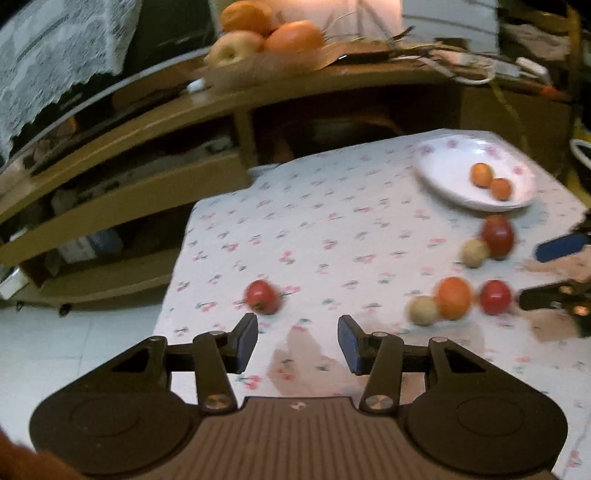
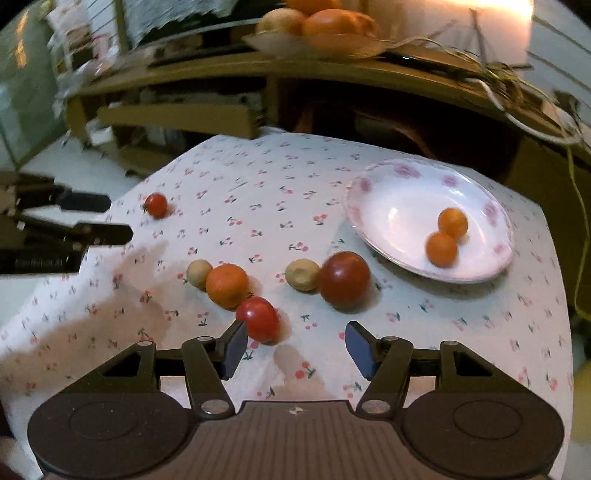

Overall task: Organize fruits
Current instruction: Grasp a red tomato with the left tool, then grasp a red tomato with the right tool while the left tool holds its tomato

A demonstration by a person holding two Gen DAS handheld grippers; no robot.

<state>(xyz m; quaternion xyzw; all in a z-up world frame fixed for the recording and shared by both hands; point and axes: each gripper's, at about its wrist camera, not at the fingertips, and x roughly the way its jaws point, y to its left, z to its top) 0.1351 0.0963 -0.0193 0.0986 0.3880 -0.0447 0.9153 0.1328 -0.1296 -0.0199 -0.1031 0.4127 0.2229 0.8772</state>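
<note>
A white floral plate (image 2: 391, 221) (image 1: 443, 173) holds two small oranges (image 2: 452, 223) (image 2: 441, 249) at the table's far right. Loose on the cloth lie a dark red fruit (image 2: 344, 279) beside a tan fruit (image 2: 302, 274), an orange (image 2: 226, 285) beside another tan fruit (image 2: 198, 272), and a red tomato (image 2: 258, 319). A lone red tomato (image 1: 263, 296) (image 2: 156, 205) lies at the left. My left gripper (image 1: 297, 339) is open, just short of the lone tomato. My right gripper (image 2: 295, 345) is open; its left finger is next to the near tomato.
The table wears a white cherry-print cloth (image 2: 258, 192). Behind it stands a wooden shelf unit (image 1: 147, 147) with a bowl of large fruit (image 1: 266, 33) on top, plus cables (image 2: 517, 110). The left gripper also shows at the left edge of the right wrist view (image 2: 94, 218).
</note>
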